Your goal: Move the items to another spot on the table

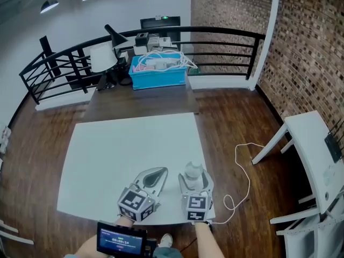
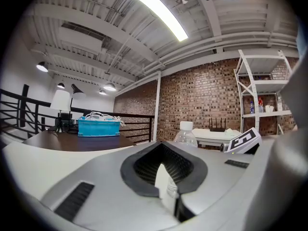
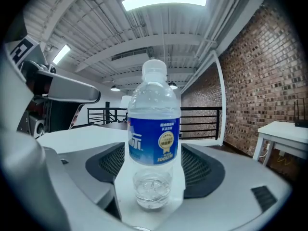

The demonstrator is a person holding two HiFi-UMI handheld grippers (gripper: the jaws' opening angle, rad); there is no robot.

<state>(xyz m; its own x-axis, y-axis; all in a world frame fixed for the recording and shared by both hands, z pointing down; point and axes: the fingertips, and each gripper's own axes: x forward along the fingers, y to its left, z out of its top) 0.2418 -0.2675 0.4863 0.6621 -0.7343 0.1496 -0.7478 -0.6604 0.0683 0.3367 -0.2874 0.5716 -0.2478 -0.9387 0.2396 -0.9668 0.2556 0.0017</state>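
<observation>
A clear water bottle (image 1: 192, 172) with a blue label and white cap stands upright on the white table (image 1: 123, 144) near its front right corner. My right gripper (image 1: 194, 171) is open, one jaw on each side of the bottle (image 3: 154, 143), with bare table showing between the bottle's base and the pads. My left gripper (image 1: 161, 172) hovers just left of it, shut with nothing in it. In the left gripper view its jaws (image 2: 163, 146) meet at the tips, and the bottle (image 2: 185, 134) shows beyond them.
A dark table (image 1: 140, 98) behind the white one carries a blue bin of cables (image 1: 158, 71) and a lamp (image 1: 102, 55). A black railing (image 1: 226, 34) runs behind it. A white desk (image 1: 317, 144) stands to the right, and a cable (image 1: 244, 171) lies on the wooden floor.
</observation>
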